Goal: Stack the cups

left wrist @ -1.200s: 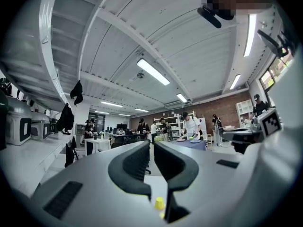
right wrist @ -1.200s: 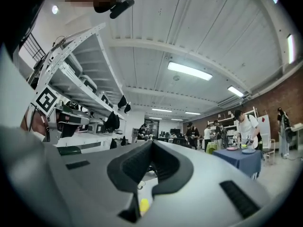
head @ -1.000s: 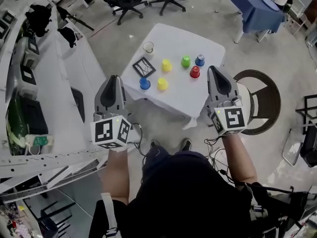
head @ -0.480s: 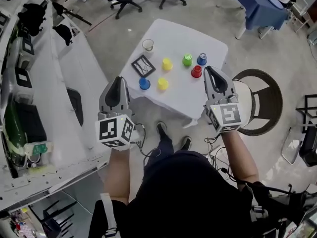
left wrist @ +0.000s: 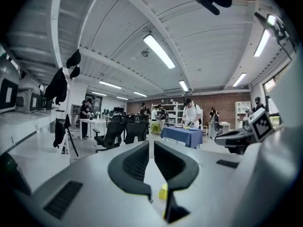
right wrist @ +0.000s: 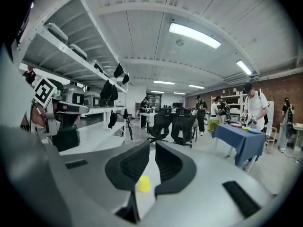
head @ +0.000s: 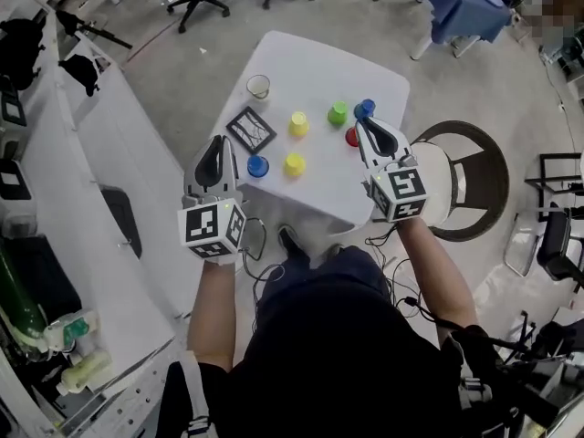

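My left tool and right tool have dropped closer to the counter than a second ago. The left tool's jaws stand narrow and empty, with a blue cup just to its right. The right tool's jaws have just been opening, still narrow and empty, with a red cup just to its left.

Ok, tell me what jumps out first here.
Bright cups in yellow, green, blue and red dot the white table at centre. Near its front edge hover two grippers: the left gripper beside a blue cup, the right gripper partly hiding a red cup, empty jaws just opening.
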Motion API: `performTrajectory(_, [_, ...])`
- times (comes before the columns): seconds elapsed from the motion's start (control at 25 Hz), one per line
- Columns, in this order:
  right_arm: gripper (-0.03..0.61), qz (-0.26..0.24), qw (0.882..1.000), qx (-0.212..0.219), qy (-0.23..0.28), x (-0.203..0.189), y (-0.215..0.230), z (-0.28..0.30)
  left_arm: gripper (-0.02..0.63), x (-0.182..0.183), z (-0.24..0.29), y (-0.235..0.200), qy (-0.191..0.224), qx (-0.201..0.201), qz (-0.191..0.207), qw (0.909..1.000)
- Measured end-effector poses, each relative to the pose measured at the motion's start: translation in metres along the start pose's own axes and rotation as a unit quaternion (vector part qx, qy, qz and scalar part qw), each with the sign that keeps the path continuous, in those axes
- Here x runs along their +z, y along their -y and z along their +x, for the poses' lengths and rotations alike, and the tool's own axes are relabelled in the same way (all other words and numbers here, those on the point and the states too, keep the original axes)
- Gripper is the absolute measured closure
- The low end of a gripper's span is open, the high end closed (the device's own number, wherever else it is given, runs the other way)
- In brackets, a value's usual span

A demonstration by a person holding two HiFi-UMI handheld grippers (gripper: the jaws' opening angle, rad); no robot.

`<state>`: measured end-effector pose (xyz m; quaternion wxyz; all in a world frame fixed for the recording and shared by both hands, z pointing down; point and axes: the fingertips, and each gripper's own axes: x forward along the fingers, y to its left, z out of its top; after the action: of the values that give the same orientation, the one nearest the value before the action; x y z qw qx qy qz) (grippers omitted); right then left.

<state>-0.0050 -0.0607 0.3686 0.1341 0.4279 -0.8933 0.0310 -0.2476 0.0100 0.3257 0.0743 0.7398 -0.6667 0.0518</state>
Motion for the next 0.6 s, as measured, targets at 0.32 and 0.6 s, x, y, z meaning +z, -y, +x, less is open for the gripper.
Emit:
performTrajectory(0.32, [0.522, -0.003, 0.993, 0.056, -0.108, -0.094, -0.019, 0.080, 0.580, -0.060, 0.013, -0.016, -0.058, 0.021, -0.018, 0.9979])
performTrajectory(0.6, [0.463, -0.023, 0.978, 0.111, -0.175, -0.162, -0.037, 0.147, 0.580, -0.101, 0.007, -0.029, -0.102, 0.053, -0.031, 0.9929])
